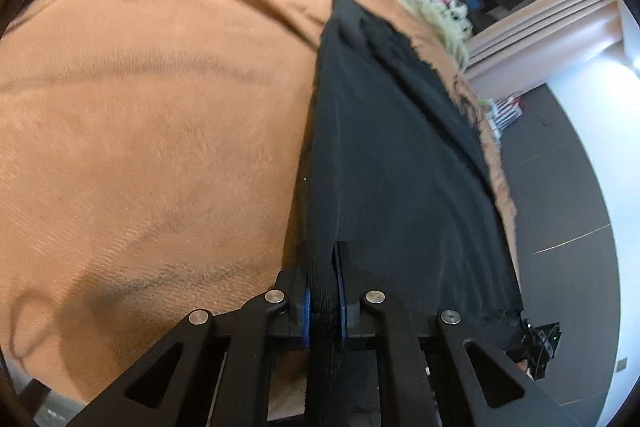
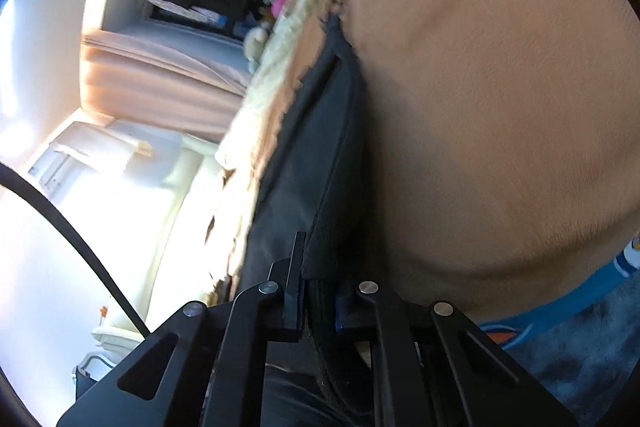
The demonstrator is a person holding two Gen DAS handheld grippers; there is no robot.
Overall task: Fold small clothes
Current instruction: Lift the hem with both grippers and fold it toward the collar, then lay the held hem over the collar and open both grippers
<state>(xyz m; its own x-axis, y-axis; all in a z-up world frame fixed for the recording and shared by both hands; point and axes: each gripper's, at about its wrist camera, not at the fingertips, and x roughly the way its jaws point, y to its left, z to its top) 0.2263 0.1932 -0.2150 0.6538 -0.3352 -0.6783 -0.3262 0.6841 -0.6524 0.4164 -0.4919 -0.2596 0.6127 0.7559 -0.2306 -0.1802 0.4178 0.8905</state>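
The black garment [image 1: 400,155], judged soft and limp, is pinched at its near band by the left gripper [image 1: 322,291] and the right gripper [image 2: 320,291], over the brown blanket [image 1: 160,107].

The left gripper [image 1: 322,301] was matte black; blue pads lined its fingers; silver round screws studded the linkage arms.

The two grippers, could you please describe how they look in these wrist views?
The left gripper and right gripper look alike: matte black linkage arms with triangular cut-outs, round silver pivot pins, and blue pads lining the jaws. A black cable crosses the right view. No hands or sleeves show.
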